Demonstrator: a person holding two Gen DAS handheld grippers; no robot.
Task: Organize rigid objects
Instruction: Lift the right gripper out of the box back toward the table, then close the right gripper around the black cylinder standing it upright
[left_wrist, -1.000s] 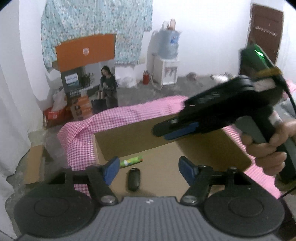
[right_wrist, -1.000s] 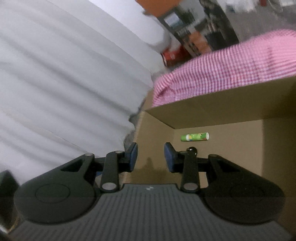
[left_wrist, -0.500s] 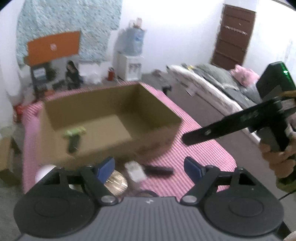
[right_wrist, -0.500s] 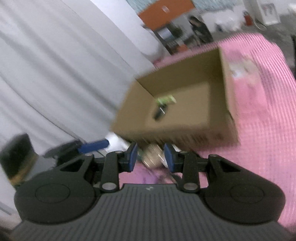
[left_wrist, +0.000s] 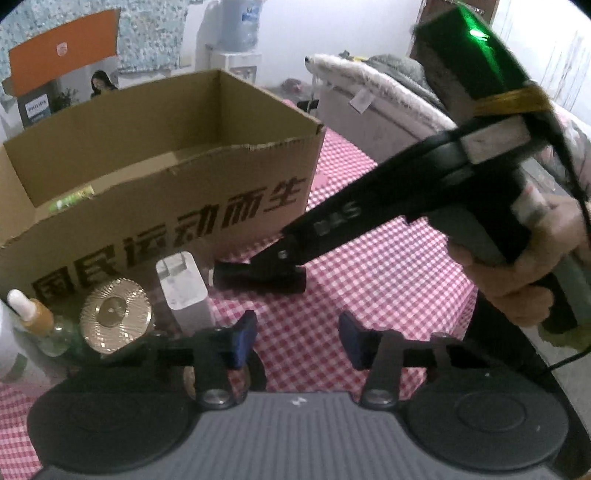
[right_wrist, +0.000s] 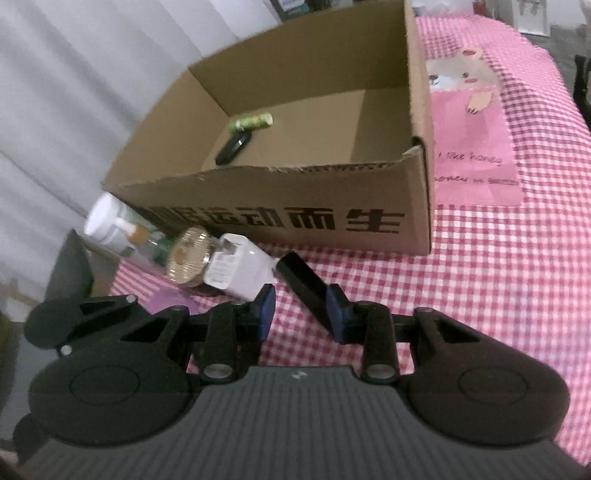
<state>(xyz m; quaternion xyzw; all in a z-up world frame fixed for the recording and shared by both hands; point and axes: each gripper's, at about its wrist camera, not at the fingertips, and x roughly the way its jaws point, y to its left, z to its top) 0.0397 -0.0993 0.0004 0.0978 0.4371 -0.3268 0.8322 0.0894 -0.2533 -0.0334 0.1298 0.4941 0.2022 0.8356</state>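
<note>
Cardboard box (right_wrist: 280, 221) fills the upper middle of the right wrist view (green tube (right_wrist: 251, 122) inside); right gripper (right_wrist: 301, 308), low centre, straddles a black bar (right_wrist: 303, 286) without pinching it, while left gripper (left_wrist: 297, 339) is closing on nothing

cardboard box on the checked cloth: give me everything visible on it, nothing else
The cardboard box is plain brown corrugated board, open-topped, its flaps gone and the near rim roughly torn. Bold black Chinese characters run along the near outer wall. It sits upright on the pink checked cloth. Inside, on the floor near the far left corner, lie a green tube and a small black oval object; the rest of the floor that shows is bare. Several small items crowd against the foot of the near wall; whether they touch it is unclear.
</note>
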